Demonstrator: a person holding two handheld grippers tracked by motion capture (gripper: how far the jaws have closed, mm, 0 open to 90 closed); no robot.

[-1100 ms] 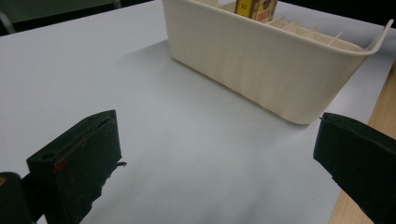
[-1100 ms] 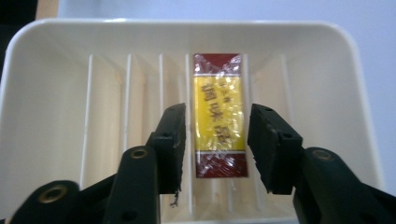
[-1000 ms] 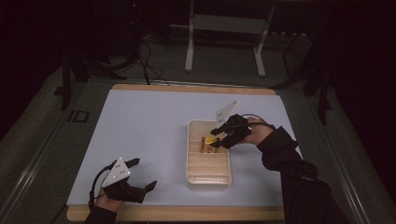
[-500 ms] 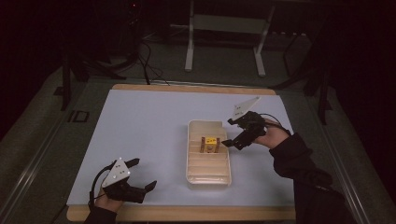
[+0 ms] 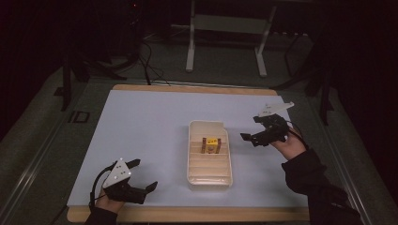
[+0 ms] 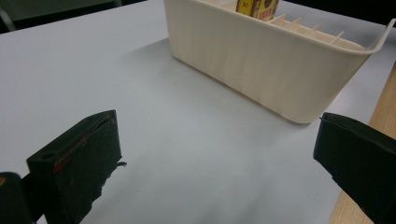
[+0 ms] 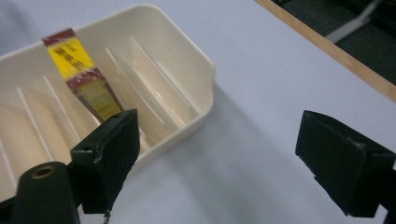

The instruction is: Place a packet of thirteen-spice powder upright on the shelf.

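- High view, right gripper point(image 5: 248, 138): held just right of the tray, jaws wide apart, nothing between them. The jaws have just been opening, and the space between them is bare.
- Right gripper view, same gripper point(image 7: 215, 161): left jaw stands close beside the tray's near corner, right jaw over bare table; neither touches the tray as far as can be told.
- Packet point(image 5: 211, 144): small yellow and dark-red packet, standing in a slot in the far half of the tray point(image 5: 209, 176), leaning at a tilt between the dividers point(image 7: 79, 81).
- Risk, packet: likely to tip further or fall flat across the dividers, since it leans and nothing holds it; a nudge to the tray would do it.
- Risk, tray: light plastic on a smooth sheet; the right gripper's left jaw could catch the rim on a careless sweep and slide or tilt the tray.
- Left gripper point(image 5: 145, 180): at the near left of the table point(image 5: 141, 117), jaws apart and empty, well apart from the tray; its own view shows the tray wall point(image 6: 261, 60) ahead.
- Obstacles: table bare between both grippers and tray; only the thin dividers narrow any re-entry.
- Surroundings: dark floor, cables point(image 5: 145, 65) and a metal stand point(image 5: 225, 42) beyond the far edge, blurred and dim, probably no hindrance.
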